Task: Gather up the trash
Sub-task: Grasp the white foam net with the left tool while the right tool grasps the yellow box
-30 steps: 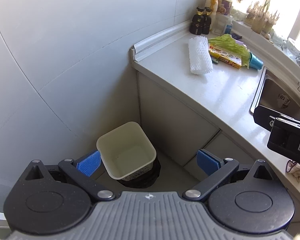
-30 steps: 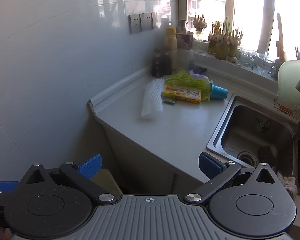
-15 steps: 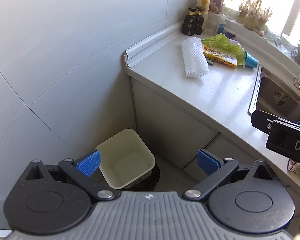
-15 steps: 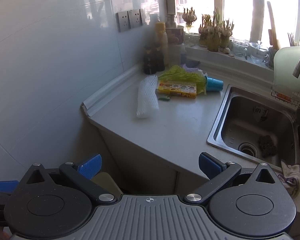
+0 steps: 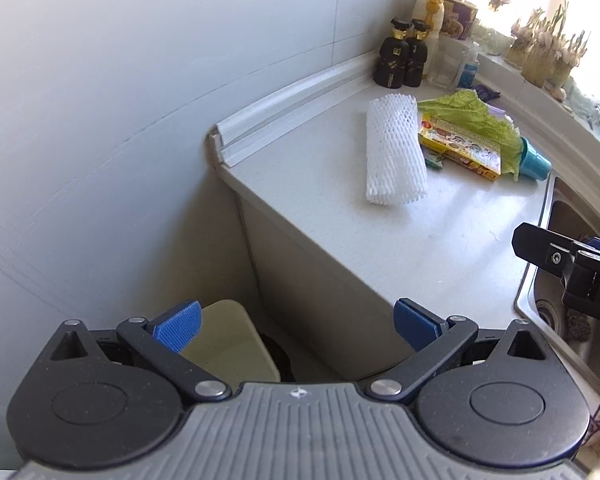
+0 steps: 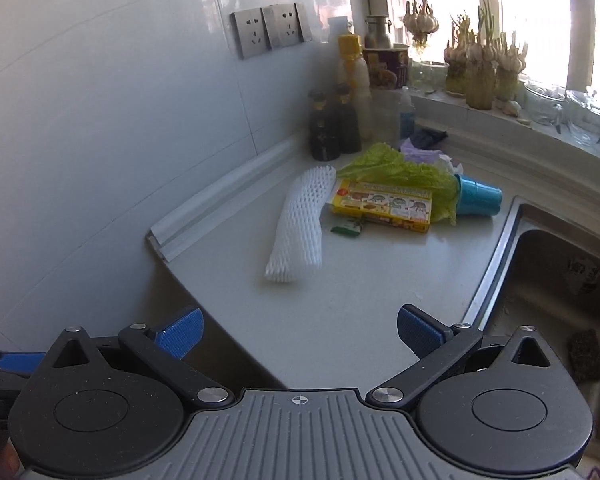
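A white foam net sleeve [image 5: 394, 152] [image 6: 300, 226] lies on the grey counter [image 5: 440, 240]. Behind it lie a yellow printed box [image 5: 460, 148] [image 6: 382, 206], a green leaf [image 5: 472, 118] [image 6: 400, 170], a blue cup on its side [image 5: 534, 162] [image 6: 478, 200] and a small green wrapper [image 6: 346, 230]. A cream bin [image 5: 228, 344] stands on the floor below the counter end. My left gripper [image 5: 298, 326] is open and empty above the bin. My right gripper [image 6: 300, 330] is open and empty over the counter's near edge; it also shows at the right in the left wrist view [image 5: 568, 264].
Two dark bottles [image 5: 404, 54], a yellow-capped bottle [image 6: 352, 66] and jars stand in the counter's back corner. A steel sink [image 6: 560, 292] with a dark scrubber [image 6: 588, 354] lies to the right. Sprouting garlic [image 6: 476, 72] lines the windowsill. A tiled wall is on the left.
Both grippers have risen and moved toward the counter. The bin has slid lower in the left view and the trash looks nearer. Both stay open.
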Motion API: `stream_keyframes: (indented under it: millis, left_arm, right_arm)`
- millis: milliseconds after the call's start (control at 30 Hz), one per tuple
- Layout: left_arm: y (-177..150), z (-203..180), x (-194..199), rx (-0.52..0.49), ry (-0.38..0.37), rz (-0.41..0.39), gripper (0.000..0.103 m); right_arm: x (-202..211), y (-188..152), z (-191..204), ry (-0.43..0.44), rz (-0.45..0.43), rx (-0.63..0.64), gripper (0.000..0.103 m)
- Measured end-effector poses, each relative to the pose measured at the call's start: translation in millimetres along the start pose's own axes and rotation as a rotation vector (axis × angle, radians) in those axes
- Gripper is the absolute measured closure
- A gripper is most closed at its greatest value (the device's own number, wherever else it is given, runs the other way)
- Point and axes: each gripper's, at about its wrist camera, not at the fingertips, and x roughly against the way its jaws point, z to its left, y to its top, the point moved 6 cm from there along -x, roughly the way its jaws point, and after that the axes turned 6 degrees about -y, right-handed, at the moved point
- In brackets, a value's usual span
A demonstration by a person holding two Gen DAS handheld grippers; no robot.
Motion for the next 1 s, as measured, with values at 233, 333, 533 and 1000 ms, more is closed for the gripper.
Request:
stream_keyframes:
  millis: [233, 333, 533, 1000]
  left_arm:
    - [45.8, -31.6, -50.0, 0.029, -0.124, -0.073, 0.001]
    - [66.5, -43.4, -72.3, 0.021, -0.153, -0.107, 0.002]
    - [98.7, -61.6, -119.7, 0.004, -0.250, -0.143, 0.012]
    - [116.7, -65.7, -185.4, 0.000, -0.287, -0.101, 0.040]
  right_arm:
    - [-75.1, 44.0, -62.5, 0.066, -0.070, 0.023, 0.000]
    - [-108.3, 64.3, -89.8, 0.104, -0.098, 0.008, 0.000]
    - [-176.6, 87.3, -106.8, 0.252, -0.098, 0.152, 0.000]
    - [-284.7, 72.9, -91.7, 0.252, 0.101, 0.792, 0.000]
